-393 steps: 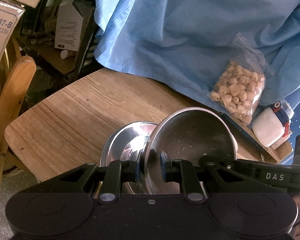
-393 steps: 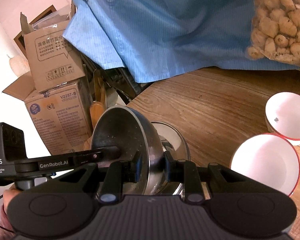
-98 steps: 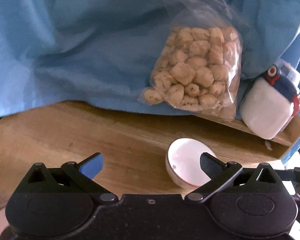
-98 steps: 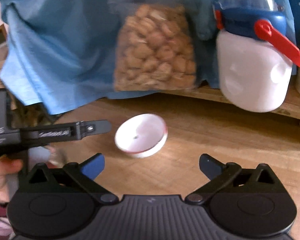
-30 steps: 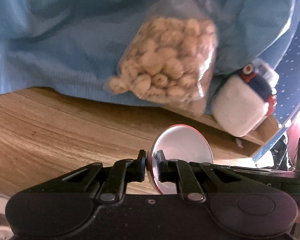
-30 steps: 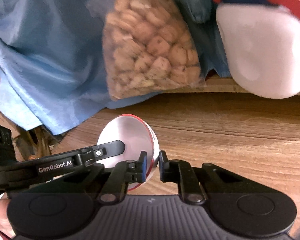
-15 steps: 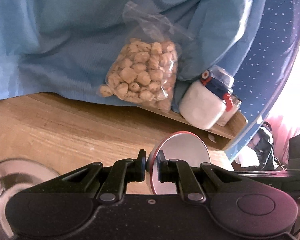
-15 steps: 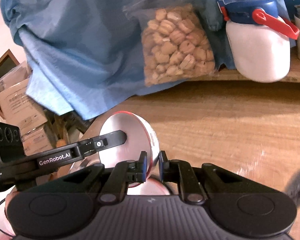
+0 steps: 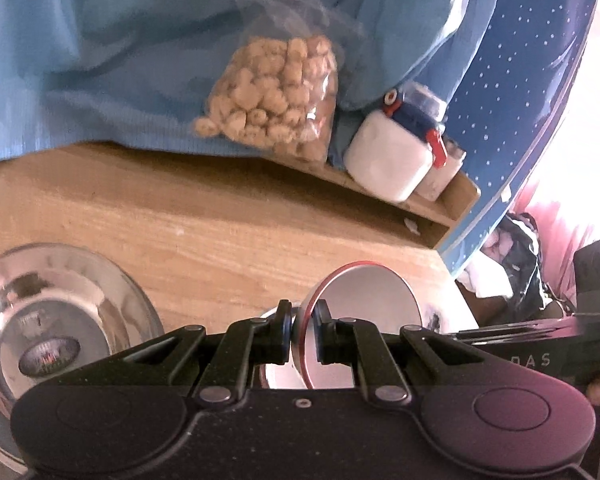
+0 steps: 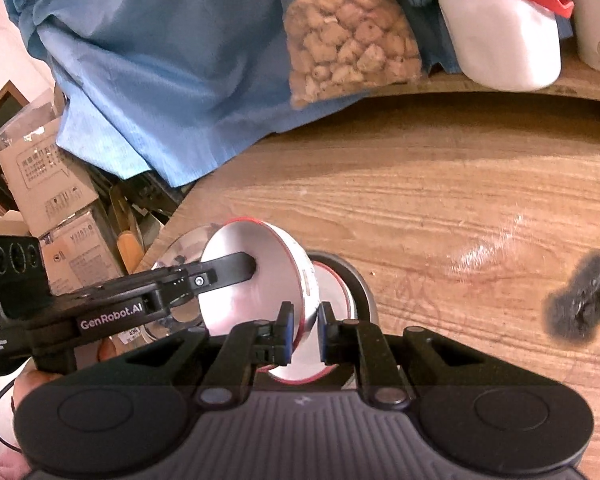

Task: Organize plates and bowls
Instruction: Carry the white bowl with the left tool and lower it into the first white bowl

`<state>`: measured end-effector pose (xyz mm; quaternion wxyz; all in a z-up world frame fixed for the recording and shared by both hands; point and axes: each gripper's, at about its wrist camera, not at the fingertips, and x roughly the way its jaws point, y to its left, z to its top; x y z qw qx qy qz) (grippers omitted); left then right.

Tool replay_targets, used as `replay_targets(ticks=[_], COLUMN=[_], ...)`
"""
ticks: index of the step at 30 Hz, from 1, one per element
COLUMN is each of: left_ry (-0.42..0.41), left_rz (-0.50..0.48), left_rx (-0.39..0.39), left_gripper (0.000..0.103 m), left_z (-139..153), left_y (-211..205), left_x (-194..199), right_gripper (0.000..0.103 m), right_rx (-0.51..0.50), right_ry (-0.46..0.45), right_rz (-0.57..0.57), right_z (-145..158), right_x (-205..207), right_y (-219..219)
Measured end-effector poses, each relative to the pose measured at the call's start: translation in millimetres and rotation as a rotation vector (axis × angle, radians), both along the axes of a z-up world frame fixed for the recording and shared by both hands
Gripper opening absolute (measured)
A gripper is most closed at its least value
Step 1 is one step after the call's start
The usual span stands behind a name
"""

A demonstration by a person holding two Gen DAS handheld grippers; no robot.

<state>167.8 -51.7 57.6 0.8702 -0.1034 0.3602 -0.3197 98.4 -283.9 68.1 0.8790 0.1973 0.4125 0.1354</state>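
A small white bowl with a red rim (image 9: pixel 364 304) hangs tilted on edge, held from two sides. My left gripper (image 9: pixel 302 330) is shut on its near rim in the left wrist view. In the right wrist view my right gripper (image 10: pixel 304 332) is shut on the rim of the same bowl (image 10: pixel 256 284). Under it a larger white bowl (image 10: pixel 336 292) stands on the wooden table (image 10: pixel 440 208). A steel bowl (image 9: pixel 52 312) sits to the left of both, with its far edge (image 10: pixel 180 246) just showing in the right wrist view.
A bag of beige snacks (image 9: pixel 272 112) and a white jar with a blue lid (image 9: pixel 392 160) stand at the back against blue cloth (image 9: pixel 100 60). Cardboard boxes (image 10: pixel 48 184) stand beyond the table's left edge. A dark burn mark (image 10: pixel 580 300) is on the right.
Both grippers have carried the small bowl back and leftward from the snack bag. The steel bowl has come into view, and the larger white bowl now lies beneath.
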Motion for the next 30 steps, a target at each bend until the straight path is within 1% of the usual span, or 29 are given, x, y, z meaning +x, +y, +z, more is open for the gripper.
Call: replay_targets(ticks=[5, 9, 18, 24, 30], left_ry=[0.023, 0.030, 0.036, 0.042, 0.044], left_rz=[-0.013, -0.018, -0.031, -0.050, -0.058], left_rx=[0.023, 0.034, 0.042, 0.051, 0.067], left_gripper=[0.012, 0.013, 0.014, 0.015, 0.015], left_z=[-9, -14, -15, -16, -16], left_y=[-3, -4, -3, -5, -7], left_x=[0, 1, 3, 4, 3], right_gripper=[0.014, 0.015, 0.015, 0.016, 0.016], right_rx=[0.004, -0.002, -0.026, -0.076, -0.080], right_ry=[0.036, 0.043, 0.042, 0.016, 0.017], right_rz=[0.000, 0.004, 0.020, 0.039, 0.049], right_z=[-9, -12, -11, -8, -7], right_x=[0, 0, 2, -1, 0], right_y=[-2, 0, 3, 8, 7])
